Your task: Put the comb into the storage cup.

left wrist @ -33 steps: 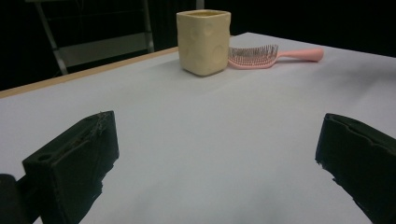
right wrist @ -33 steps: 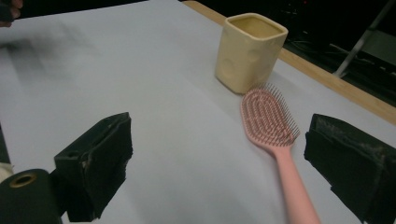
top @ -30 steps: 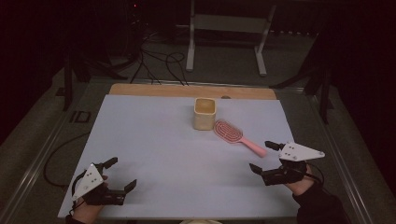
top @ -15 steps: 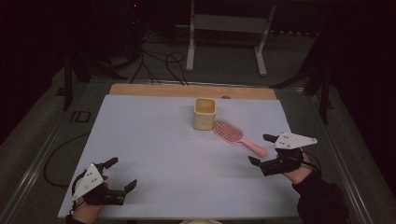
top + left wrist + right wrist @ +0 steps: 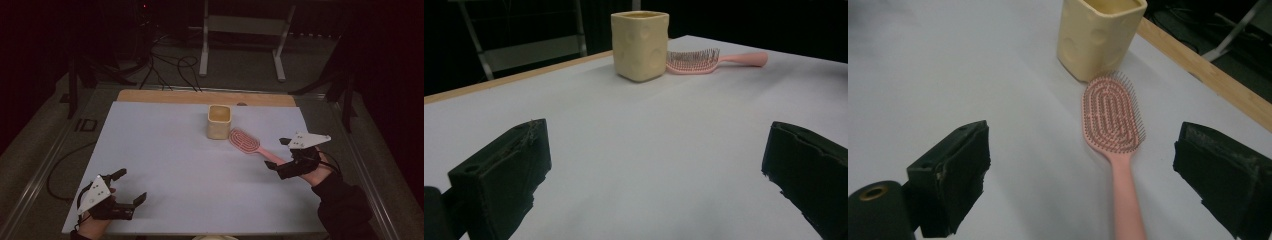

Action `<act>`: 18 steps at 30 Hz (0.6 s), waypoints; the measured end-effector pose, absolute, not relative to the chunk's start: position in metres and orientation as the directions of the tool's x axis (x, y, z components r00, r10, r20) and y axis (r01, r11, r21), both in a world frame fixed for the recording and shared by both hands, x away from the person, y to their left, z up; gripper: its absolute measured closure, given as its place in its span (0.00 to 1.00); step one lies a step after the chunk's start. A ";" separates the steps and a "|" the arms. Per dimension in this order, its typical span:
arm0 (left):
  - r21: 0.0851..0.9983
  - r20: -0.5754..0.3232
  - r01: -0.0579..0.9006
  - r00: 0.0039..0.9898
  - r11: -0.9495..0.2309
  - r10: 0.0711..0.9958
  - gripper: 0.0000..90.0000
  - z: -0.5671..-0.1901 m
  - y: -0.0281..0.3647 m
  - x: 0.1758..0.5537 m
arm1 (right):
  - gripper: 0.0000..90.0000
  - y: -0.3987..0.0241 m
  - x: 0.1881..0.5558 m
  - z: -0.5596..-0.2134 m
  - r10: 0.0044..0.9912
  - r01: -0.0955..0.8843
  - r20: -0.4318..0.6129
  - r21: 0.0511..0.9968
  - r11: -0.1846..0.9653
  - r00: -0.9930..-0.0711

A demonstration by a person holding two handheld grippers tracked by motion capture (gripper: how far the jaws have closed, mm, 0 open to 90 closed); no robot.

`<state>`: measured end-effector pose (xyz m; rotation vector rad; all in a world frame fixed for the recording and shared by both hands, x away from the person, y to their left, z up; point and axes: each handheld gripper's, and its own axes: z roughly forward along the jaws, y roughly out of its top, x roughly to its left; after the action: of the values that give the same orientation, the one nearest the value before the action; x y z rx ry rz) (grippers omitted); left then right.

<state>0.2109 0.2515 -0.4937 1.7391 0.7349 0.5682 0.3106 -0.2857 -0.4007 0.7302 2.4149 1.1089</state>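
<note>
On white matte table [image 5: 165, 165], squarish dimpled cream cup [image 5: 219, 121], bristly oval pink hairbrush [image 5: 250, 145], right gripper [image 5: 278, 156] and left gripper [image 5: 131, 186] fingers wide.

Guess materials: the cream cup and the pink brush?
Cup: looks like matte ceramic or moulded plastic; thick rounded rim, shallow round dimples in its walls, no glare. Cannot tell which.
Brush: almost surely plastic; one-piece pink body and handle with a soft sheen, with rows of thin flexible-looking bristles, slightly darker at the tips.
</note>
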 end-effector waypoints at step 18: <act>0.960 0.011 0.193 0.695 -0.201 0.719 0.00 -0.494 0.251 0.211 | 0.09 -0.286 0.346 -0.410 0.599 0.362 -0.098 0.716 0.598 -0.795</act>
<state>0.2115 0.2509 -0.4943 1.7441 0.7318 0.5648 0.3459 -0.2862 -0.4102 0.7787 2.4992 1.0120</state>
